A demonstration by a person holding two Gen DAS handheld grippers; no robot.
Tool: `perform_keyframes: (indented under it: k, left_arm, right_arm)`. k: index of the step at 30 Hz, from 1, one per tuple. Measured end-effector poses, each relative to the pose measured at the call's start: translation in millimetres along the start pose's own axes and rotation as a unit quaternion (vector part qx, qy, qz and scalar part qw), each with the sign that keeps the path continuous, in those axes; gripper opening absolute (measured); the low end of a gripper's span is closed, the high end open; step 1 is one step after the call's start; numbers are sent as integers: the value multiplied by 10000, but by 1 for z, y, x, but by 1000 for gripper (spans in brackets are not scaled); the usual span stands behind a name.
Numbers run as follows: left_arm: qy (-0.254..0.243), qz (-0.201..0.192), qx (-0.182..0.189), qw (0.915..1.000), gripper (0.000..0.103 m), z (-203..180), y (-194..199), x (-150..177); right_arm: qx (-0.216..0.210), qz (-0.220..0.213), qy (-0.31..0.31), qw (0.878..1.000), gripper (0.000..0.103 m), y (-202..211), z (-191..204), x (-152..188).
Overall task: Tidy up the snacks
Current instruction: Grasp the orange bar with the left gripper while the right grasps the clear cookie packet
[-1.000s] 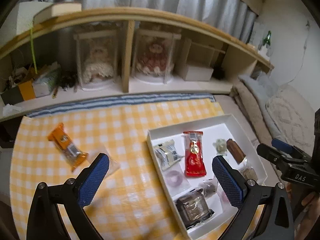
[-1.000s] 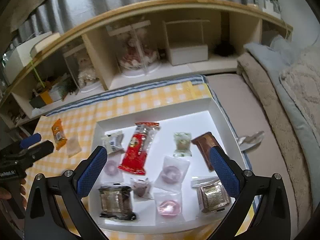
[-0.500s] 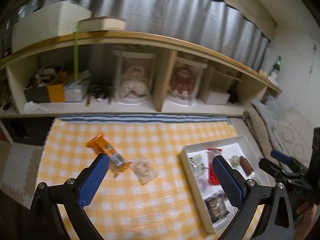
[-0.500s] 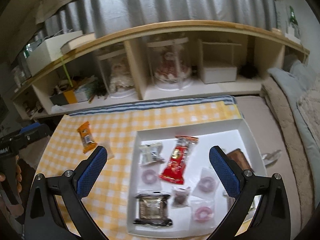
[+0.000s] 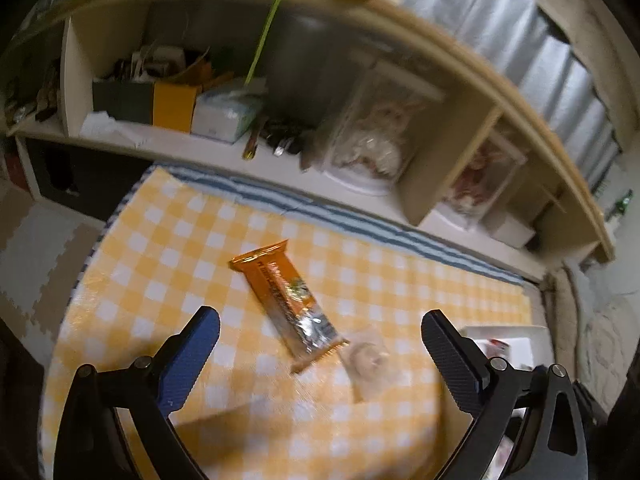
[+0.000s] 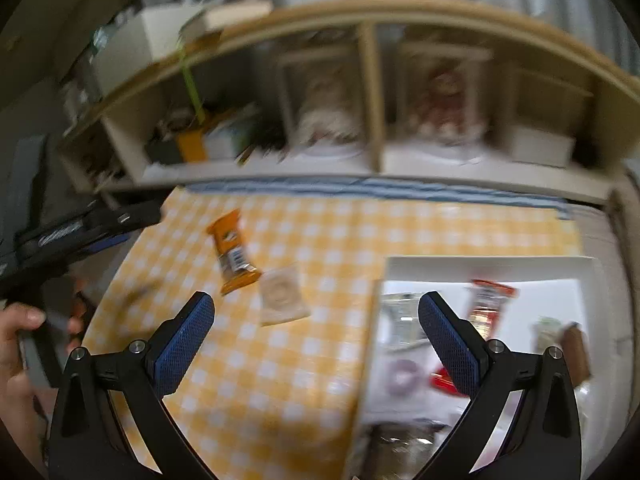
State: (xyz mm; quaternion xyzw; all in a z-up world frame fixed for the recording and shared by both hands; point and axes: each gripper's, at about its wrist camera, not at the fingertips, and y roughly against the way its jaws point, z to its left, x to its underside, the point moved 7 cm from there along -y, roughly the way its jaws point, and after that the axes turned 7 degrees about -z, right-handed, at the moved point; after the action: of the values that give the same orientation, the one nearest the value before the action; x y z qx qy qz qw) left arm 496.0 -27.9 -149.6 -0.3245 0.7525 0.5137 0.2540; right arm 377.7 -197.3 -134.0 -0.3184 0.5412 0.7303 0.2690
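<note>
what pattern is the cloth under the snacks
Yellow-and-white check cloth with a blue-striped far edge; the left wrist view shows it best.

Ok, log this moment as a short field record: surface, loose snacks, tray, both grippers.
surface: yellow checked cloth
loose snacks: orange bar and clear packet beside it, both outside the tray
tray: white tray, holding a red packet and other snacks
left gripper: open, empty, facing the orange bar
right gripper: open, empty

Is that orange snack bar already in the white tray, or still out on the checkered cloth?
Out. The orange snack bar lies flat on the checkered cloth, left of the white tray, beside a clear-wrapped round snack.
</note>
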Motion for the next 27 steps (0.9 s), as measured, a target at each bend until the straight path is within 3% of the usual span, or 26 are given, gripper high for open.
perform_keyframes:
  k: [3, 7, 14, 17, 19, 24, 27]
  left_arm:
    - [64, 58, -120, 9999, 100, 3, -36, -1]
    - [21, 163, -209, 9996, 100, 5, -86, 3]
    - [-689, 264, -649, 9952, 100, 4, -145, 12]
    - [-959, 393, -893, 9906, 93, 8, -159, 20]
    - [-1084, 462, -913, 9888, 94, 10, -164, 24]
    - [-1415, 543, -1135, 9819, 94, 19, -161, 28]
    - [-1475, 630, -1224, 9794, 88, 26, -155, 31]
  right_arm:
    - [-119, 232, 128, 9996, 103, -34, 13, 10]
    - [127, 588, 243, 9979, 103, -76, 18, 24]
    - [-71, 1008, 761, 9920, 103, -128, 27, 45]
    - [-77, 1054, 862, 9907, 94, -142, 29, 47]
    - [-61, 1132, 833, 9901, 74, -153, 31, 50]
    - [19, 1235, 896, 9883, 74, -164, 33, 56]
    - [88, 1257, 1012, 9869, 73, -164, 37, 58]
